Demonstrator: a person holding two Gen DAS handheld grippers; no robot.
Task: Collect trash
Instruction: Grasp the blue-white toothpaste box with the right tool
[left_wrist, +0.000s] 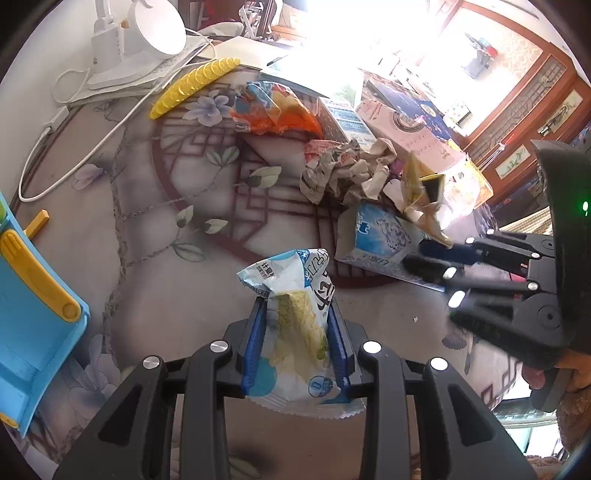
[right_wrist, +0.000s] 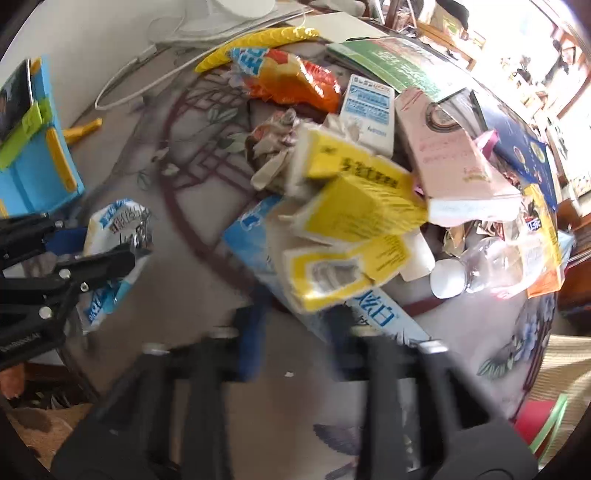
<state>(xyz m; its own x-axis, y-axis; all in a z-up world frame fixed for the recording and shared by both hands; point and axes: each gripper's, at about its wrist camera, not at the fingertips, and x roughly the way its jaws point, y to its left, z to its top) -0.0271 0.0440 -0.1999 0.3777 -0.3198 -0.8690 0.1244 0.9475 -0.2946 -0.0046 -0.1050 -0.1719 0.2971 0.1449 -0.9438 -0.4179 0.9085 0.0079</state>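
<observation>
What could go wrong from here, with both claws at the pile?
1. The left claw holds a limp snack wrapper whose crumpled top is free. It may slip out in transit.
2. The right claw is at the loose yellow boxes stacked on the blue carton. A nudge could topple them.
3. The clear bottle lies near the edge of the table and might roll off.

One orange snack bag (left_wrist: 275, 110), one clear bottle (right_wrist: 487, 266).

Left hand-held gripper (left_wrist: 295, 314): black linkage arms showing silver rivets, blue finger pads (left_wrist: 255, 343); right hand-held gripper (left_wrist: 428, 258) glowing a green light.
</observation>
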